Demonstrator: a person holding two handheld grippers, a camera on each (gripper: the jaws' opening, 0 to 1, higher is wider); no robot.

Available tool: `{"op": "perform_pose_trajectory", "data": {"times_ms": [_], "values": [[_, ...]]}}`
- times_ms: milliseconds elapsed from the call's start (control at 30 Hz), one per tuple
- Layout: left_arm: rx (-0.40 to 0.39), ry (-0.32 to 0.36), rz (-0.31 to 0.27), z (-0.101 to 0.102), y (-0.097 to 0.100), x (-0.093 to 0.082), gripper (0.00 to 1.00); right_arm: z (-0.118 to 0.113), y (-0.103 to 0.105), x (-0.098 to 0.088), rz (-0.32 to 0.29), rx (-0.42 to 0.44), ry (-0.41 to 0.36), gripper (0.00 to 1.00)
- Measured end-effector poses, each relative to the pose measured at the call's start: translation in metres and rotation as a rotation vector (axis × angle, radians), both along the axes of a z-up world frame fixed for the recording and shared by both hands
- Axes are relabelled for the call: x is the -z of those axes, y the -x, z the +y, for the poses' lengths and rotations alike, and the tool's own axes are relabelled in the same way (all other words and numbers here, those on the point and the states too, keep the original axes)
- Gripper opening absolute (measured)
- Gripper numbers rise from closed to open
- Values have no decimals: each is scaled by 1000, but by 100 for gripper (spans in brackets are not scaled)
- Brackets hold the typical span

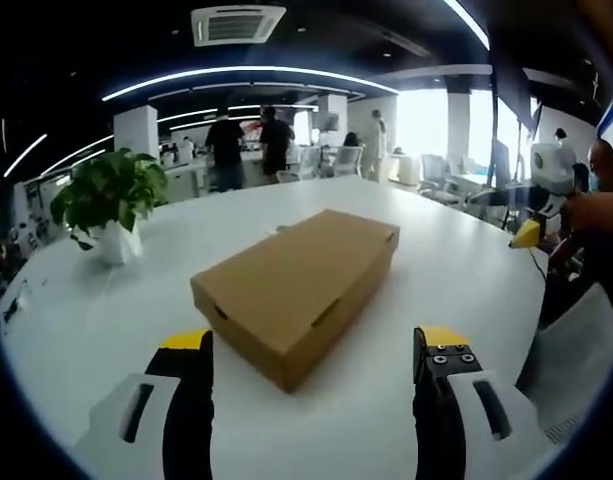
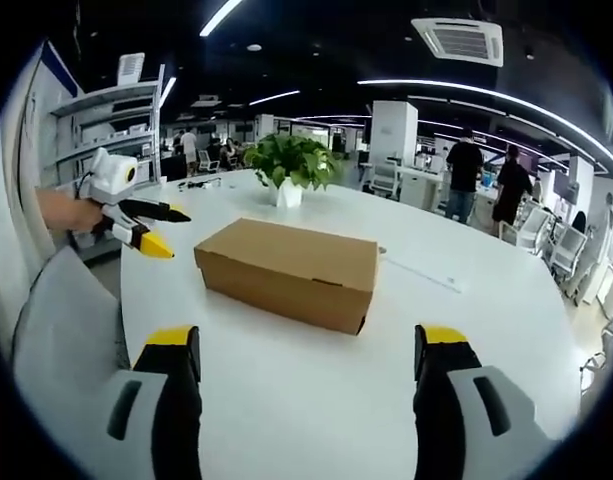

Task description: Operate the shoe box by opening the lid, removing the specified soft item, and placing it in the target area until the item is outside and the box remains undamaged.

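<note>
On table (image 1: 466, 270): closed shoe box (image 1: 298, 290), long axis running diagonally away.

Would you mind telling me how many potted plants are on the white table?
1. The plant stands in a white pot near the table's far edge, beyond the closed box and apart from it. More could sit outside both views.
</note>
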State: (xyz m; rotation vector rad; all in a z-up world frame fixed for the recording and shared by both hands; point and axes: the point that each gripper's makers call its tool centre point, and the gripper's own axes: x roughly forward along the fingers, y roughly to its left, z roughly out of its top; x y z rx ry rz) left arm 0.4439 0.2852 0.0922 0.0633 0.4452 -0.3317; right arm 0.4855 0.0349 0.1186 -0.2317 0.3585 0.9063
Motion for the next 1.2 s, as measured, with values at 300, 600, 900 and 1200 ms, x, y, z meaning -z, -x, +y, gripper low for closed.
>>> {"op": "perform_pose_trajectory", "data": {"times_ms": [300, 600, 900, 1200], "values": [[-18, -15, 25, 2, -7, 11, 82, 7, -16, 8, -8, -42, 26, 81], [-44, -28, 28, 2, -16, 17, 81, 12, -32, 18, -4, -69, 50, 77], [-66, -38, 34, 8, -22, 22, 80, 24, -41, 29, 21, -97, 49, 75], [-82, -39, 39, 12, -27, 25, 78, 36, -55, 36, 31, -132, 65, 74]]}}
